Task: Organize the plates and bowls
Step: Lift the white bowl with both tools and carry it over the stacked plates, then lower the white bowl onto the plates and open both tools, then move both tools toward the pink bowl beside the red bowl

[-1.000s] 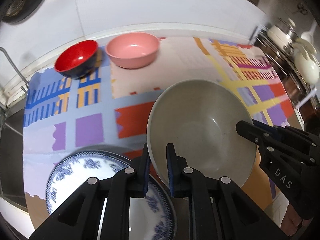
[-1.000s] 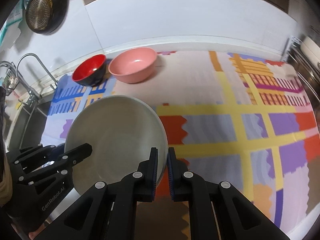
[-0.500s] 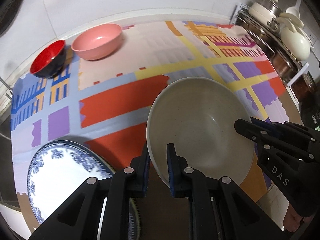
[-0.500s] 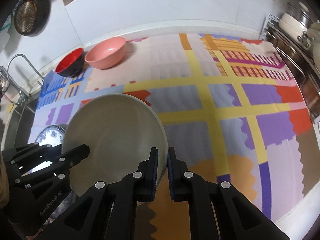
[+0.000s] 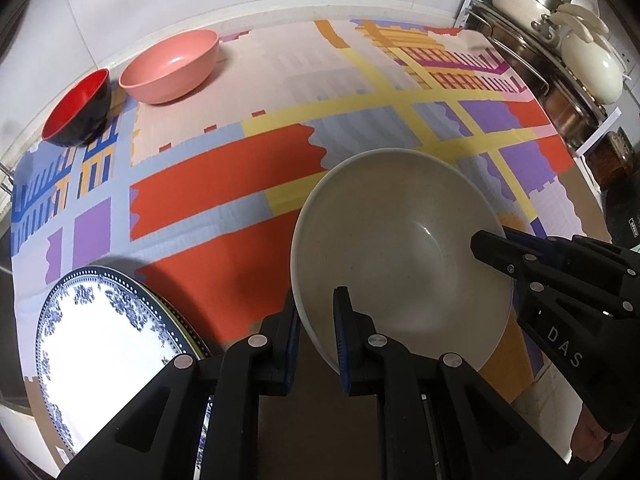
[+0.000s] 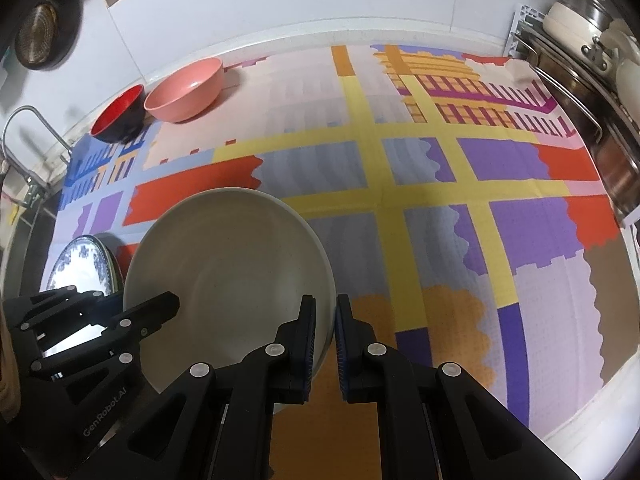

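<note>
Both grippers hold one large grey bowl (image 5: 400, 248) above the patterned mat. My left gripper (image 5: 317, 320) is shut on its near left rim; my right gripper (image 6: 325, 328) is shut on its near right rim, and the bowl also shows in the right wrist view (image 6: 228, 264). A blue-and-white plate (image 5: 100, 344) on a stack lies at the mat's front left, also in the right wrist view (image 6: 80, 264). A pink bowl (image 5: 172, 66) and a red-and-black bowl (image 5: 78, 108) stand at the far left by the wall.
The colourful mat (image 6: 440, 184) covers the counter. A rack with pots and lids (image 5: 568, 52) stands at the right edge. A tap (image 6: 24, 128) and sink are at the left. A white wall runs along the back.
Both grippers have carried the grey bowl to the right and toward the front of the mat, away from the blue-and-white plate. The grip on the bowl is unchanged.
</note>
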A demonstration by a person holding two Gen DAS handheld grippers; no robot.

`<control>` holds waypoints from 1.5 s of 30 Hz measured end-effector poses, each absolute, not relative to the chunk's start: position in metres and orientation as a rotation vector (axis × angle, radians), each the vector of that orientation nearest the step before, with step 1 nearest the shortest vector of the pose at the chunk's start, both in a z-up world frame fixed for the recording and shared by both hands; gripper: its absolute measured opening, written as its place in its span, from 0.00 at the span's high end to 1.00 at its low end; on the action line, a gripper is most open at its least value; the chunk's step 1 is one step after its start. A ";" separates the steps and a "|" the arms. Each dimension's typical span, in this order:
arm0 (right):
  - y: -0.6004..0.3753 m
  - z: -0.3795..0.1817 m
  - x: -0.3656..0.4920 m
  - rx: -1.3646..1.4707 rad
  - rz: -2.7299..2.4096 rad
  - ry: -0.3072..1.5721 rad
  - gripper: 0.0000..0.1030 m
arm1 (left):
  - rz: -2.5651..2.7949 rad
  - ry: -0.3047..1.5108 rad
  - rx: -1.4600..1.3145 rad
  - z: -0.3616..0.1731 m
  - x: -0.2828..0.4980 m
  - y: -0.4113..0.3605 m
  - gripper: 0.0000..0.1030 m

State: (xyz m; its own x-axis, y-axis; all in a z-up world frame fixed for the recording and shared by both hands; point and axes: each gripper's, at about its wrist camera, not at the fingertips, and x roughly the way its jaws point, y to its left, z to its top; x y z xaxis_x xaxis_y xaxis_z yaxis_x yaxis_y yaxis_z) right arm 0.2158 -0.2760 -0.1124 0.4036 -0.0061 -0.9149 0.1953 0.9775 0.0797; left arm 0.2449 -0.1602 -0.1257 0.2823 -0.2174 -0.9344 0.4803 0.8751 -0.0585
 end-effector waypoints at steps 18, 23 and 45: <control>-0.274 -0.119 0.216 0.165 -0.104 1.170 0.88 | -0.472 1.233 0.238 -0.135 0.246 -0.157 0.83; -0.275 -0.118 0.217 0.185 -0.093 1.171 0.88 | -0.484 1.243 0.200 -0.133 0.251 -0.151 0.81; -0.257 -0.069 0.253 0.185 -0.029 1.032 0.73 | -0.403 1.062 0.157 -0.069 0.290 -0.101 0.51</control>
